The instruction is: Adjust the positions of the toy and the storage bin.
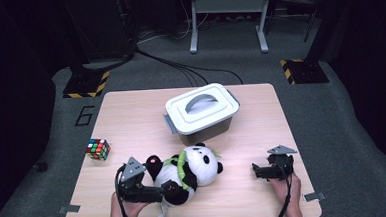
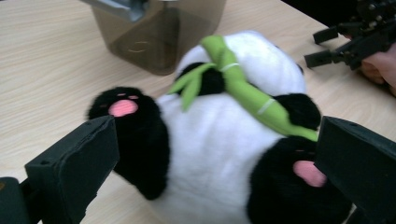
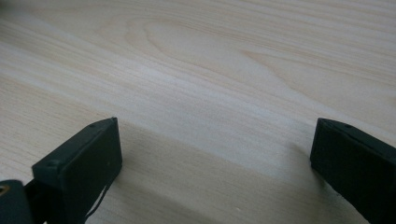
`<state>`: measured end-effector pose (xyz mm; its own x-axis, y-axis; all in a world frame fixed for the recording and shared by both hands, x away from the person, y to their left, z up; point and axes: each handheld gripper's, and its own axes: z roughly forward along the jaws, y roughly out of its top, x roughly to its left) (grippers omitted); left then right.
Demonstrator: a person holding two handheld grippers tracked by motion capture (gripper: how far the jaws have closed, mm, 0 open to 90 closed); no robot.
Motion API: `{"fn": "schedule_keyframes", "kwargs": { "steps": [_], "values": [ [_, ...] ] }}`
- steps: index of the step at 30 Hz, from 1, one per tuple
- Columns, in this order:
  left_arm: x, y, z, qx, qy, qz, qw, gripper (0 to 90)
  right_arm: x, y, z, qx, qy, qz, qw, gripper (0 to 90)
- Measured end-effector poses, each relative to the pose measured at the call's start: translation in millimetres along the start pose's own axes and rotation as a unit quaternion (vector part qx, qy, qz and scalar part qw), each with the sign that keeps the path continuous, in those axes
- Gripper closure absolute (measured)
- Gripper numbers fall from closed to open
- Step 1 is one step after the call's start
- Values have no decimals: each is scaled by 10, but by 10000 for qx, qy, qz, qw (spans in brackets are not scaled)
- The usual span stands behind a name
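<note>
The plush panda [image 1: 189, 171] lies on its back near the front edge of the surface [image 1: 131, 116], at about 7 o'clock from the lidded storage box [image 1: 201, 113]. Its head points toward 3 o'clock and its feet toward 9 o'clock. A green fabric bamboo stalk [image 2: 243, 88] lies diagonally across its chest.

The left claw [image 1: 158, 190] stands with its jaws apart, one on each side of the panda's lower body. In the left gripper view the jaws flank the two black feet with pink pads; whether they touch the fur cannot be told. The right claw [image 1: 257, 170] rests low over bare surface at 3 o'clock from the panda, well apart from it, jaws spread and empty.

Handling judgement: the toy is probably light, soft and compressible. It will likely deform under jaw pressure and sag if lifted by one end. It is not fragile, and the fur should offer adequate friction.

Recommended hold: close on the white belly [image 2: 210, 154] between the legs, where the stuffing is thickest. Avoid the bamboo stalk and the limbs, which are thin and may slip or fold. A Rubik's cube [image 1: 98, 149] sits at 10 o'clock from the panda, clear of the approach.
</note>
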<state>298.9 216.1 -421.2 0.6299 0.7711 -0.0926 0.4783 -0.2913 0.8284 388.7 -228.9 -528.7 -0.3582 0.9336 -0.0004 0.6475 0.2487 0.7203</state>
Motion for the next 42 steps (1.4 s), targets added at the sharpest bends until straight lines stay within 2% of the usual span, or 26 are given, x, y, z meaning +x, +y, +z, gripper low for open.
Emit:
{"fn": "schedule_keyframes", "kwargs": {
  "steps": [3, 5, 8, 9, 11, 12, 14, 15, 19, 25, 26, 30, 31, 32, 33, 34, 35, 36, 37, 39, 40, 42],
  "values": [
    [-103, -23, 22, -16, 38, 105, 9999, 22, 0, 0, 0, 0, 0, 1, 10000, 14],
    [-171, -66, 50, -8, 39, 188, 9998, 97, 0, 0, 0, 0, -1, 0, 10000, 14],
    [-193, -122, 102, -17, -36, 180, 9998, 286, -1, 0, -1, 0, -8, 7, 10000, 15],
    [-192, -133, 108, -59, -133, 166, 9998, 359, -1, 0, -1, -3, -9, 8, 10000, 16],
    [-218, -140, 100, -78, -238, 260, 9993, 393, -2, -1, -2, -3, -13, 7, 10000, 17],
    [-254, -148, 102, -128, -260, 402, 9988, 578, -2, -1, -2, -5, -14, 9, 10000, 17],
    [-260, -154, 107, -110, -280, 431, 9986, 640, -2, -1, -2, -5, -13, 9, 10000, 17],
    [-248, -161, 106, -79, -365, 445, 9983, 671, -3, -1, -1, -3, -20, 6, 10000, 17],
    [-201, -175, 71, -125, -444, 465, 9979, 738, -3, -1, -1, -4, -20, 6, 10000, 17],
    [-127, -149, 1, -73, -563, 559, 9968, 763, -1, -1, -2, -4, -13, 14, 10000, 17],
    [-85, -139, -28, 0, -586, 600, 9965, 763, -1, -1, -2, -3, -13, 13, 10000, 17],
    [-15, -132, -76, 45, -554, 642, 9964, 757, -2, -1, -2, -6, -15, 10, 10000, 17],
    [-5, -138, -81, 51, -560, 613, 9965, 757, -1, -1, -2, -3, -13, 15, 10000, 17],
    [-22, -160, -72, 24, -518, 485, 9975, 705, -2, -1, -2, -3, -18, 17, 10000, 17],
    [-22, -160, -72, 24, -518, 485, 9975, 636, -2, -1, -2, -3, -18, 17, 10000, 17],
    [-45, -174, -62, -18, -402, 408, 9984, 534, -3, -1, -2, -5, -21, 15, 10000, 17],
    [-102, -209, -51, -54, -130, 289, 9995, 461, -3, -1, -2, -4, -21, 15, 10000, 17],
    [-102, -209, -51, -54, -130, 289, 9995, 406, -3, -1, -2, -4, -21, 15, 10000, 17],
    [-135, -264, -55, -122, -55, 85, 9999, 374, -3, -1, -2, -5, -21, 16, 10000, 18],
    [-143, -294, -50, -175, 10, 11, 9998, 361, -3, -1, -2, -4, -20, 16, 10000, 18],
    [-139, -341, -47, -229, -62, -117, 9997, 371, -3, -1, -2, -5, -21, 16, 10000, 17],
    [-141, -363, -48, -254, -137, -165, 9994, 508, -3, -1, -2, -4, -21, 17, 10000, 17]
  ]
}}
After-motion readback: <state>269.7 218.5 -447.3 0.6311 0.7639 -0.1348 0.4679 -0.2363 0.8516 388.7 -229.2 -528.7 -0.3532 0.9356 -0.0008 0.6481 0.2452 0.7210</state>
